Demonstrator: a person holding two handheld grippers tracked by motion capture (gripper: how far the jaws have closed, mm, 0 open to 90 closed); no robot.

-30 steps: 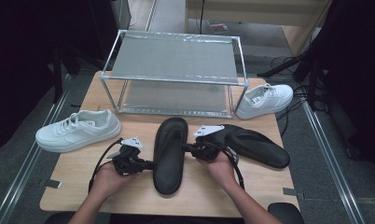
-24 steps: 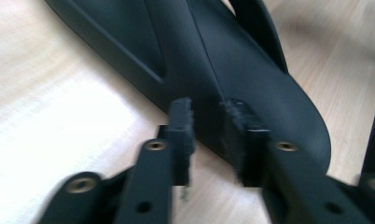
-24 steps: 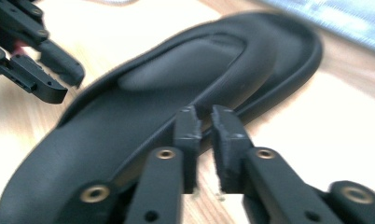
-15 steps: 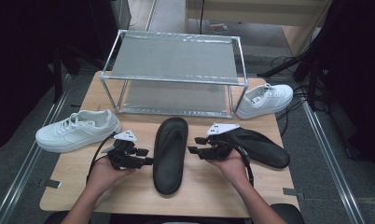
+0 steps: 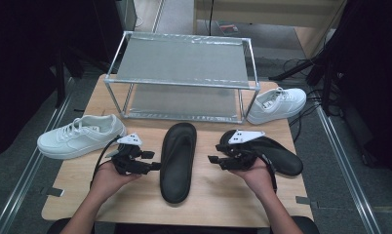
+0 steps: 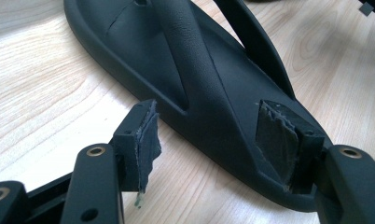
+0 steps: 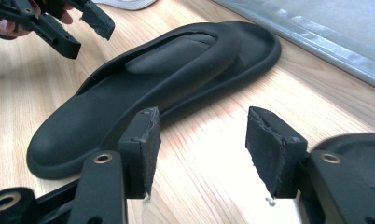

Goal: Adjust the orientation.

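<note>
A black flip-flop [image 5: 177,161] is lying at the bench's [image 5: 218,195] centre; the left claw [image 5: 152,166], at its nine o'clock, and the right claw [image 5: 212,159], at three o'clock, are standing open, jaws having just been opening.

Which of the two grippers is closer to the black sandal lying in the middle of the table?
Left. The left gripper sits right at the middle sandal's edge, jaws open. The right gripper is apart from it, over bare wood.

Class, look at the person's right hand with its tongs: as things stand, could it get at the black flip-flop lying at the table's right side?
Probably yes. The right tongs stand open and empty beside that flip-flop, with nothing lying between them.
</note>
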